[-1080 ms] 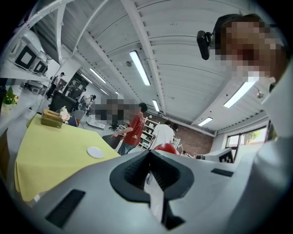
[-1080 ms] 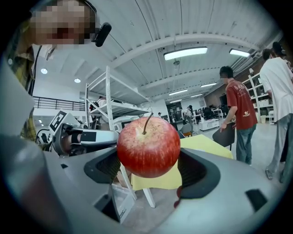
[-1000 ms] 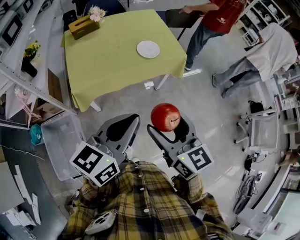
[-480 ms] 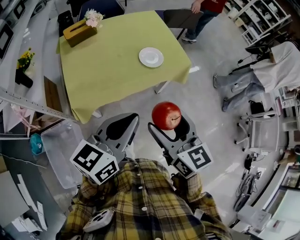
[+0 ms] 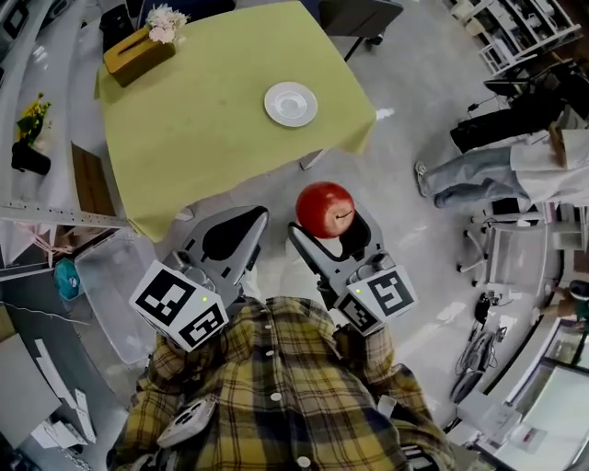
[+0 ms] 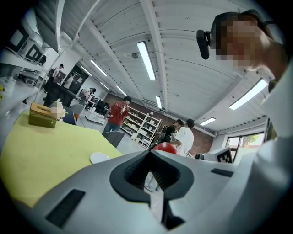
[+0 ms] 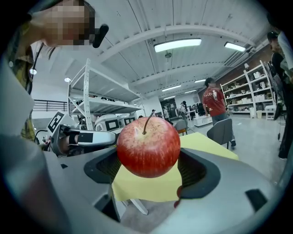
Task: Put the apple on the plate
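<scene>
Head view: the right claw (image 5: pixel 327 226) is clamped on a red apple (image 5: pixel 325 208), one jaw on each side of the fruit. The apple hangs over the grey floor (image 5: pixel 405 138), short of the bench (image 5: pixel 193 120), which carries a yellow-green cloth. A white plate (image 5: pixel 291 103) sits on that cloth, ahead of the right claw and a little to its left, well apart from the apple. The left claw (image 5: pixel 241 230) is just beside the right one, its jaws drawn together with nothing between them. Far ahead of the left claw, at the bench's far corner, stands a brown tissue box (image 5: pixel 138 51) with pale flowers (image 5: pixel 166 18) beside it. To the left of the left claw, a clear plastic bin (image 5: pixel 106 294) rests on the floor.

Each claw carries a cube with black-and-white square patterns, one at the left (image 5: pixel 179 306) and one at the right (image 5: pixel 379 299); the patterns show blocks, not letters. Behind the claws is the wearer's yellow and dark plaid shirt (image 5: pixel 276 386).

In the right gripper view the apple fills the gap between the dark pads, stem pointing up, skin red with fine pale streaks, the yellow-green cloth showing behind it. In the left gripper view the pads meet in front of the camera, and the plate shows as a small white disc on the cloth beyond them, to the left. People stand by shelving far ahead of the claws.
</scene>
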Motion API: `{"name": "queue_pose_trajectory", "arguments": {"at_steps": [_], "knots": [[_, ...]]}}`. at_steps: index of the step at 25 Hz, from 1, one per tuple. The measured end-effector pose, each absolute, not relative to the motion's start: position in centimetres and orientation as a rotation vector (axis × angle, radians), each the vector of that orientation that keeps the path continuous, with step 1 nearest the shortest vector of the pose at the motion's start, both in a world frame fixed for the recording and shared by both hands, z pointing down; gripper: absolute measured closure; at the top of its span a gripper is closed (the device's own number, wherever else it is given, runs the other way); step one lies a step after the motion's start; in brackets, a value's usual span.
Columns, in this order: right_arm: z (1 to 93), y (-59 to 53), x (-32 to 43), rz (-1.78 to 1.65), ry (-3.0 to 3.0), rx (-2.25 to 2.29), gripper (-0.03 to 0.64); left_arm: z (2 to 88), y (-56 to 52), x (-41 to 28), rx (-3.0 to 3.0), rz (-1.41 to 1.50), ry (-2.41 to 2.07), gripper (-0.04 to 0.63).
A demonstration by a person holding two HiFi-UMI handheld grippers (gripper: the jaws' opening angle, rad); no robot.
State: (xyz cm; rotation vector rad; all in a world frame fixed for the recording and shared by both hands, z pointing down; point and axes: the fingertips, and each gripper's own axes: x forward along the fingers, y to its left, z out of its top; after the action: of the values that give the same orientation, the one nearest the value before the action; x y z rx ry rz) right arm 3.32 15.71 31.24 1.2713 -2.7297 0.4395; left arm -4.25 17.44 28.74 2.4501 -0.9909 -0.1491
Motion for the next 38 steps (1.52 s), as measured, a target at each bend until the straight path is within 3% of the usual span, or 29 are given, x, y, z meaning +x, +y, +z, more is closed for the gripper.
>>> {"name": "queue_pose_trajectory", "arguments": {"at_steps": [20,38], "knots": [[29.5,-3.8,13.7,0.415,-2.84,0.9,0.233,26.4,-1.6,5.4,2.334,-0.217,-1.33,0.589],[33.1,-10.2,12.3,0.503,-2.849,0.585,0.233,29.6,-6.4,3.6,2.118,-0.217,-1.576,0.589]]}}
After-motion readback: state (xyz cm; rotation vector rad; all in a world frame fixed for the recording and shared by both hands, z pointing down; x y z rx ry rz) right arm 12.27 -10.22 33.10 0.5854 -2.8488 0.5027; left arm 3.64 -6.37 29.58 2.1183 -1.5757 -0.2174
